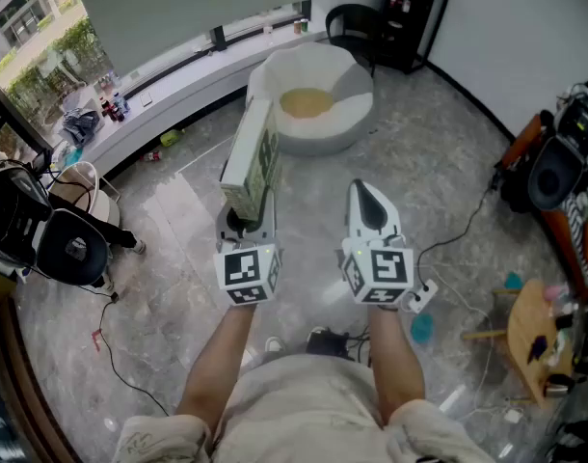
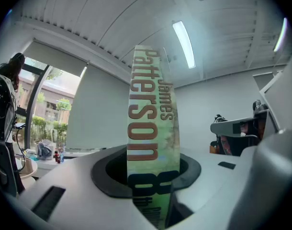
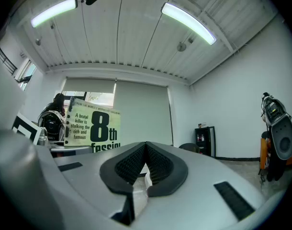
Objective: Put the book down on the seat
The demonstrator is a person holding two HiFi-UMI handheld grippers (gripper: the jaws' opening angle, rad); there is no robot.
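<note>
My left gripper [image 1: 244, 222] is shut on a green paperback book [image 1: 251, 162], held upright by its lower end. In the left gripper view the book's spine [image 2: 151, 143] rises between the jaws, which press on both sides. A white round seat with a yellow cushion [image 1: 311, 99] stands on the floor just beyond the book. To the book's right, my right gripper [image 1: 367, 201] hangs with its jaws together and nothing in them. From the right gripper view, the pads [image 3: 158, 164] meet and the book's cover [image 3: 93, 128] shows at the left.
A black office chair [image 1: 53, 239] stands at the left. At the far right are a low wooden stool [image 1: 530, 340] and black equipment [image 1: 554, 172]. A black cabinet [image 1: 414, 17] and a dark chair [image 1: 352, 22] stand behind the seat. Cables lie on the marble floor.
</note>
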